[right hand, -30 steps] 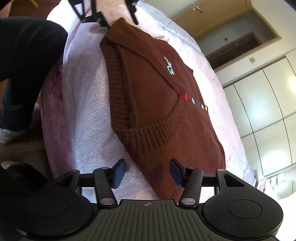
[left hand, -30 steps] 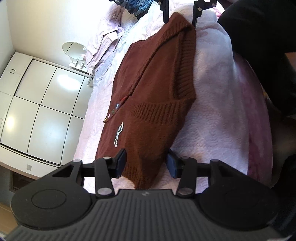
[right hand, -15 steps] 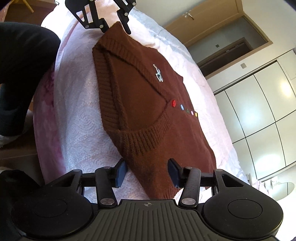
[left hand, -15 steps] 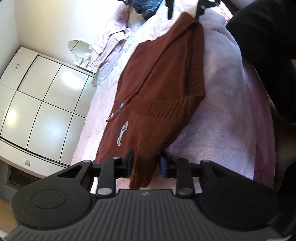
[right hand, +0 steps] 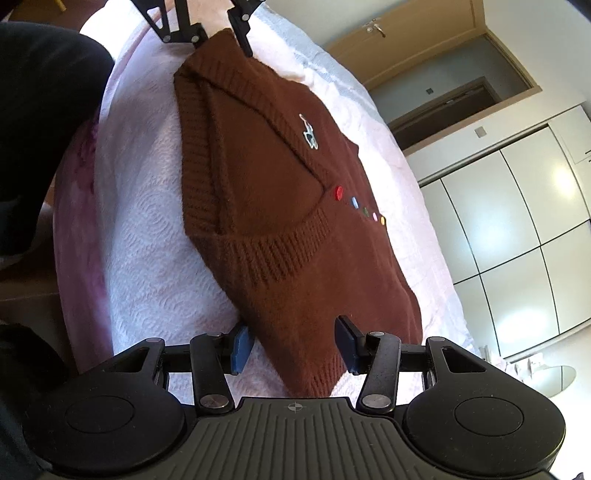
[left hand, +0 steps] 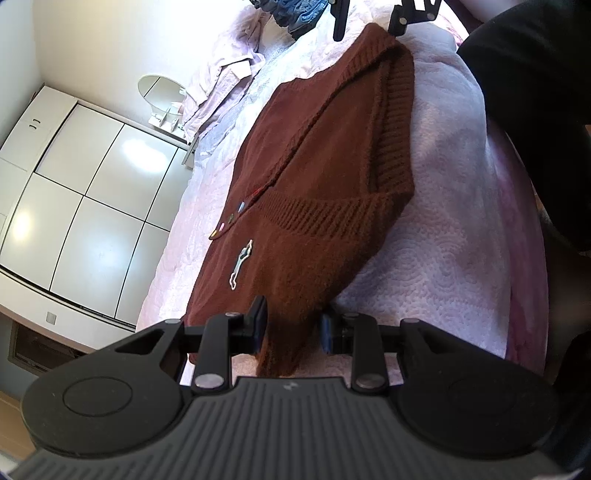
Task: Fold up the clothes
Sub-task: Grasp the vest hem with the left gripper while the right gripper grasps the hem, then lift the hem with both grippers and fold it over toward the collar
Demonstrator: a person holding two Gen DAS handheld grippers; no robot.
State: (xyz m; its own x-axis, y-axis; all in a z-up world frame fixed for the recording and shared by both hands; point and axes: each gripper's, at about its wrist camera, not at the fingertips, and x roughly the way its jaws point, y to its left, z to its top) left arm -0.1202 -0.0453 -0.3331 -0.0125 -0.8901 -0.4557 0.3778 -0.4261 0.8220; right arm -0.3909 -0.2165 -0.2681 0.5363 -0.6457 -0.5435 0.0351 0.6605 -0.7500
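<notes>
Brown knitted sleeveless vest (left hand: 314, 192) spread flat on a pale pink quilted bedspread (left hand: 436, 236), lying along the bed's near edge, just beside the side where a person in dark clothing (left hand: 535, 92) stands. One armhole side already folded in over the body, ribbed band running across the middle. Small white embroidered figure (left hand: 242, 264) on the chest, plus a short row of coloured buttons (right hand: 360, 208) down the front.

Left gripper (left hand: 291, 328) down at one end of the vest, jaws partly open with a bunched bit of knit sitting between the blue pads. Looks close to pinching, but a gap shows on the right pad's side, so not clamped. Right gripper (right hand: 293, 347) at the opposite end, jaws spread wide, straddling the vest's corner with fabric lying between the pads, no grip on it.

Seen from the left wrist, right gripper's fingers poke in at the far end of the vest. Crumpled pale pink shirt (left hand: 225, 74) and some blue fabric (left hand: 291, 13) farther back on the bed. White panelled wardrobe (left hand: 85, 206) off to one side, wooden door (right hand: 417, 33) toward the other.
</notes>
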